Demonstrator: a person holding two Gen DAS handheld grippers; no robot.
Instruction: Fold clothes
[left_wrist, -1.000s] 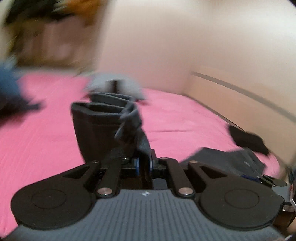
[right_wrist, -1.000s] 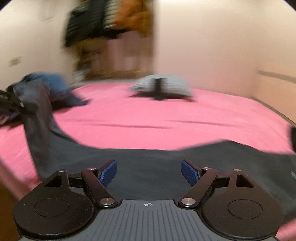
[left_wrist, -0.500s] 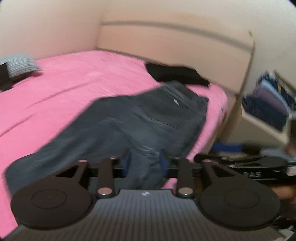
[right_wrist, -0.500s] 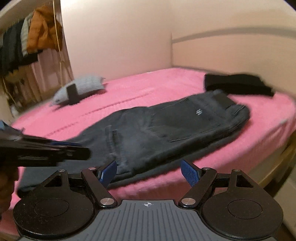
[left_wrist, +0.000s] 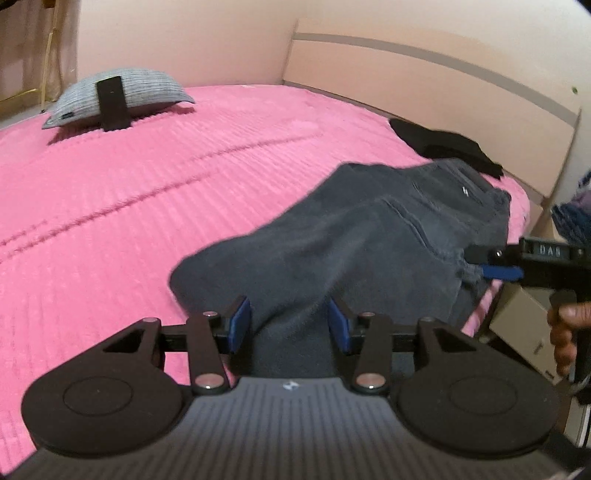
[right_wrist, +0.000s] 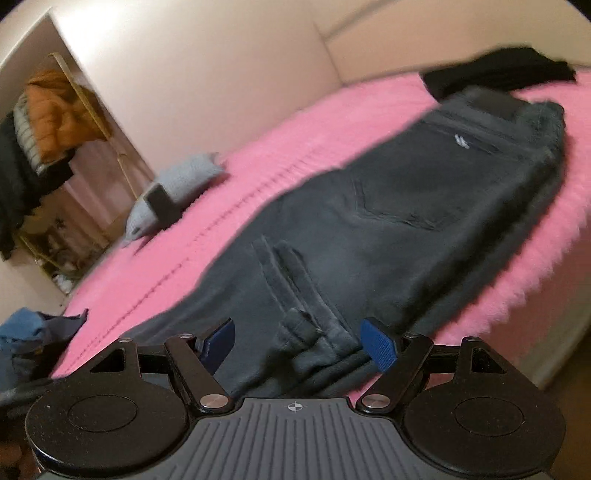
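Dark grey jeans (left_wrist: 369, 240) lie folded over on the pink bed (left_wrist: 147, 184), waistband toward the headboard. My left gripper (left_wrist: 290, 328) hovers at the near end of the jeans. Its jaws stand apart and a fold of the denim rises between the blue pads, which do not squeeze it. My right gripper (right_wrist: 297, 339) is open low over the jeans (right_wrist: 388, 206), with the leg hems lying between its fingers. In the left wrist view that right gripper (left_wrist: 484, 264) comes in from the right edge of the jeans, held by a hand (left_wrist: 565, 332).
A black folded garment (left_wrist: 443, 146) lies by the headboard (left_wrist: 424, 85) just past the jeans. A grey pillow (left_wrist: 122, 96) sits far left on the bed. Blue clothes (right_wrist: 22, 332) are heaped at the bed's left. Hanging jackets (right_wrist: 55, 110) fill a rack beyond.
My left gripper, shut on a raised trouser leg a second ago, has dropped toward the bed and opened. The jeans now lie folded. My right gripper stayed open, rolled and came close over the hems.
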